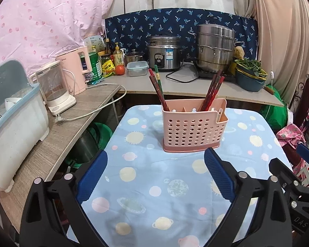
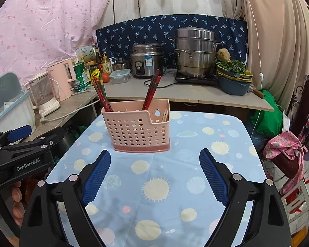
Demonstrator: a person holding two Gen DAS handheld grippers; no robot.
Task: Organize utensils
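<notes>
A pink perforated utensil holder (image 1: 192,127) stands upright on a table with a blue planet-print cloth (image 1: 154,185); it also shows in the right wrist view (image 2: 138,127). Red and dark chopsticks lean in its left compartment (image 1: 157,86) and its right compartment (image 1: 213,90); in the right wrist view they show at left (image 2: 102,95) and middle (image 2: 152,89). A pale utensil handle (image 2: 165,115) sits in the side pocket. My left gripper (image 1: 155,160) is open and empty, just short of the holder. My right gripper (image 2: 154,160) is open and empty, also just short of it.
A counter behind holds a rice cooker (image 1: 164,54), a steel steamer pot (image 1: 215,48), a bowl of greens (image 1: 250,76), bottles and a tomato (image 1: 119,70). A side shelf at left carries a kettle (image 1: 55,88), a pink appliance (image 1: 75,70) and a dish rack (image 1: 12,123).
</notes>
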